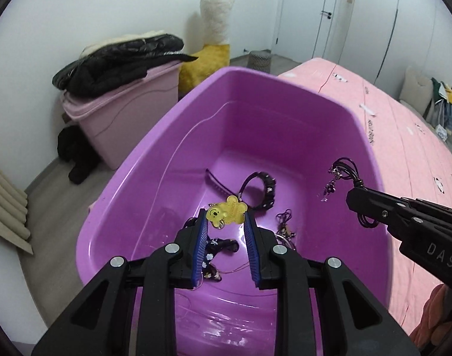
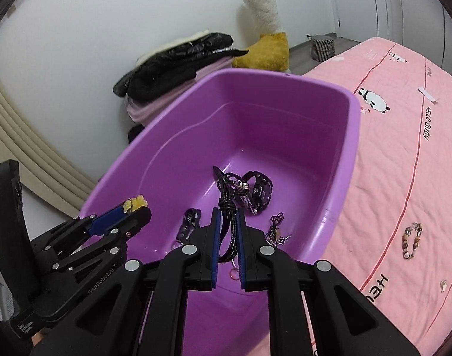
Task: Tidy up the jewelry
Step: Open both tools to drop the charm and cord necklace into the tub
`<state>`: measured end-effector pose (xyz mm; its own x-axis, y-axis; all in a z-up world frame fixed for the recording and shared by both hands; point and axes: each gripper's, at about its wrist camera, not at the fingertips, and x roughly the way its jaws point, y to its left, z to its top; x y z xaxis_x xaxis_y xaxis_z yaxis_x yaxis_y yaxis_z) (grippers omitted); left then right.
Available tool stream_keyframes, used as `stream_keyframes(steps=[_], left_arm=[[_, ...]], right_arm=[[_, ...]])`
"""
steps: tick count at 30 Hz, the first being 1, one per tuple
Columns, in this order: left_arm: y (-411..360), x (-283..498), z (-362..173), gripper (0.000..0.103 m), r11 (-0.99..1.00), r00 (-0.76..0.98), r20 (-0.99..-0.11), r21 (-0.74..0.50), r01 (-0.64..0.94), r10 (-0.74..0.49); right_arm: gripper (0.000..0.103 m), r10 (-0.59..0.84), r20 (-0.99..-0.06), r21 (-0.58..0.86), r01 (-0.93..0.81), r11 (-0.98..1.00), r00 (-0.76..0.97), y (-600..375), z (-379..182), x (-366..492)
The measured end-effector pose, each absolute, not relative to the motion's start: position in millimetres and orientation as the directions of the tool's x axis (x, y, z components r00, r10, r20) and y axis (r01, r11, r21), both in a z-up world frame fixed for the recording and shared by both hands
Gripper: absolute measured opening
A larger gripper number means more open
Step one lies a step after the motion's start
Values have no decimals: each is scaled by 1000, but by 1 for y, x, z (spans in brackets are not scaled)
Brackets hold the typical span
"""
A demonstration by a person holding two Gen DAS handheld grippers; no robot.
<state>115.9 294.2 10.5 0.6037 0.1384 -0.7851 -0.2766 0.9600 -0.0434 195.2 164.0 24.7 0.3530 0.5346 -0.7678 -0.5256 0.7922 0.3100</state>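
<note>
A purple plastic tub (image 1: 285, 89) (image 2: 285, 83) sits on a pink bed. My left gripper (image 1: 226, 218) is shut on a yellow bear charm (image 1: 226, 212) and holds it over the tub; it also shows in the right wrist view (image 2: 135, 204). My right gripper (image 2: 228, 212) is shut on a black cord necklace (image 2: 230, 225) with small charms and holds it above the tub; the necklace hangs from it in the left wrist view (image 1: 343, 172). A black watch (image 1: 264, 188) (image 2: 260, 190), a dark strap (image 1: 218, 182) and several small pieces lie on the tub floor.
A beaded bracelet (image 2: 412, 240) and a tiny piece (image 2: 442, 284) lie on the pink bedspread (image 2: 404, 148) right of the tub. A pink storage bin (image 1: 122, 112) with a black jacket (image 1: 119, 62) on it stands behind, next to a yellow plush toy (image 1: 208, 56).
</note>
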Motion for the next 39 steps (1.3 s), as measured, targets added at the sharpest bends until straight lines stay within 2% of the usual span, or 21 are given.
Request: stream_keyframes(steps=[9,10,11,12,13,14,15,16,20,39], left_arm=[[301,122,-3,25,947,549,-821,-31,-319,158],[301,122,-3,25,944,542,-825,-32,-327,160],[302,122,-3,26,942,539,-828,-38,-332,157],[303,121,-2,31,941,537,-829,-40,-336,156],[303,120,-1,47,940,534,-829,-34,-340,163],[302,119,0,56,938,534,-826,-19,-345,180],[301,116,2,72,936,537,-819,0,-352,201],[300,114,5,78,933,545,-808,14,-361,223],[300,109,9,82,930,545,-807,14,-368,228],[276,88,34,82,936,570,-785,37,-351,244]], right_arm=[[10,477,-807,249,-531,810,348,173,11,206],[15,469,-810,242,-527,814,352,174,11,208],[26,463,-811,239,-521,819,356,173,11,209],[31,465,-809,243,-516,821,359,171,11,209],[35,469,-806,248,-513,822,361,170,12,209],[37,471,-804,250,-511,822,364,169,14,208],[37,471,-801,249,-509,824,370,168,15,207],[37,471,-799,248,-509,824,373,166,16,207],[43,473,-789,254,-493,832,393,157,22,204],[49,520,-723,286,-488,825,456,117,51,161]])
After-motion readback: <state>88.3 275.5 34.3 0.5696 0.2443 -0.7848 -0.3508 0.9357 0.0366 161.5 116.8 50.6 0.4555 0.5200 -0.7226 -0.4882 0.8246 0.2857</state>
